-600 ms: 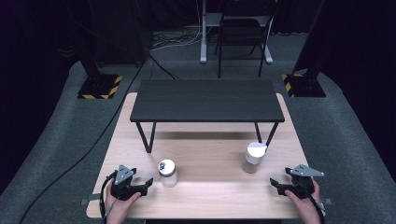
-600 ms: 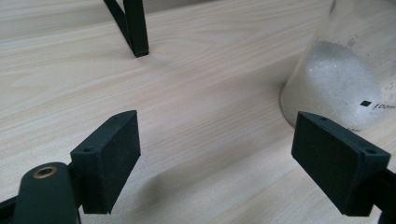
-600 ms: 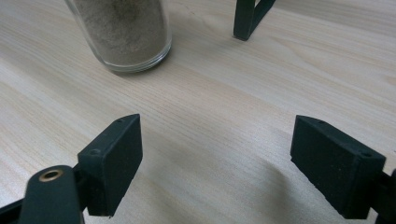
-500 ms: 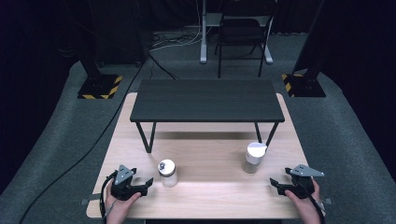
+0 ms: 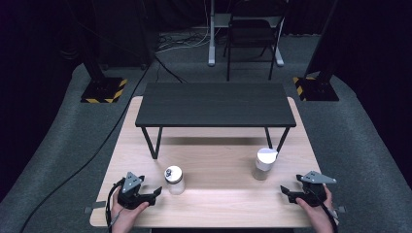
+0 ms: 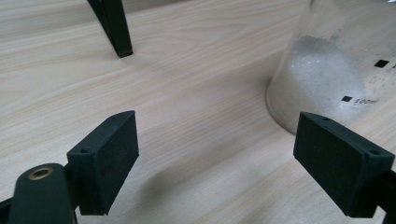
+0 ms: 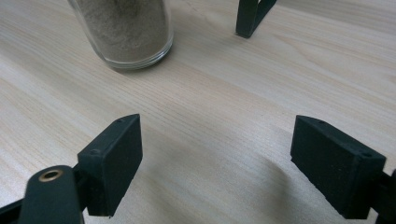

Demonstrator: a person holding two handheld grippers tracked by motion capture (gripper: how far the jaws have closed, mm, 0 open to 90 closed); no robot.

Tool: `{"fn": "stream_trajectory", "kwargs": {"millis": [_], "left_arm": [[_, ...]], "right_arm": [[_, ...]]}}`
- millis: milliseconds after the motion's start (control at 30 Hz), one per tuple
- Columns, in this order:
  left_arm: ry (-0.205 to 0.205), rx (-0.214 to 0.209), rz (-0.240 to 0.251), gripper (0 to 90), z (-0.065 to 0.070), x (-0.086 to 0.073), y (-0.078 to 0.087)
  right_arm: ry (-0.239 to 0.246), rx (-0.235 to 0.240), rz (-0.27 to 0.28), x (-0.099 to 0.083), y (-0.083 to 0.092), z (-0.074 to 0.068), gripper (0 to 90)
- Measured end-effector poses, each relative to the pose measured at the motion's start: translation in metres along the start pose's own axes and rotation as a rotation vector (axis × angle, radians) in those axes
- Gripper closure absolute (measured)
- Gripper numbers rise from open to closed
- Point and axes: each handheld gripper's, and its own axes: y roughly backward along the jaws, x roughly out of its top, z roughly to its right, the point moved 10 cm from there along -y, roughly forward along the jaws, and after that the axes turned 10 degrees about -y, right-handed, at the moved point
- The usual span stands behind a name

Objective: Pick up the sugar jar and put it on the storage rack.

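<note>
A small glass flask (image 5: 174, 180) with a round stopper stands on the wooden table (image 5: 218, 204), left of centre; white powder coats its wall (image 6: 327, 79). A glass jar (image 5: 264, 164) with a white lid stands right of centre; it holds sandy powder (image 7: 126, 28). My left gripper (image 5: 154, 193) rests near the front edge, just left of the flask, open, with nothing between its pads (image 6: 105, 163). My right gripper (image 5: 285, 191) rests at the front right, a little short of the jar, open and holding nothing.
A low black bench (image 5: 216, 104) on thin legs (image 6: 114, 28) stands across the far half of the table. Beyond the table are a chair (image 5: 250, 34) and stand bases with yellow-black stripes (image 5: 103, 91). A cable (image 5: 68, 174) trails on the floor at left.
</note>
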Motion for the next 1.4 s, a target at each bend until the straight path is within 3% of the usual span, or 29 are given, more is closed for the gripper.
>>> {"fn": "stream_trajectory", "kwargs": {"millis": [367,467,600,867,1133,1400], "left_arm": [[-0.033,-0.06,0.026,12.8,0.009,0.009,-0.002],[-0.025,-0.094,0.04,12.8,0.013,0.012,-0.004],[-0.05,-0.118,0.034,11.7,0.018,0.019,-0.007],[-0.085,-0.142,0.034,12.5,0.029,0.031,-0.015],[-0.12,-0.155,0.001,12.8,0.037,0.039,-0.026],[-0.125,-0.151,-0.03,13.9,0.039,0.042,-0.035]], "right_arm": [[-0.002,0.0,-0.003,0.0,0.0,-0.001,15.9],[-0.003,0.001,-0.005,0.0,0.0,0.0,15.9],[-0.004,-0.001,-0.006,0.0,0.0,-0.001,15.9],[-0.005,0.003,-0.008,0.0,0.0,-0.001,15.9],[0.0,0.005,-0.011,0.0,-0.001,-0.001,15.9],[0.001,0.007,-0.02,0.001,-0.002,-0.001,15.9]]}}
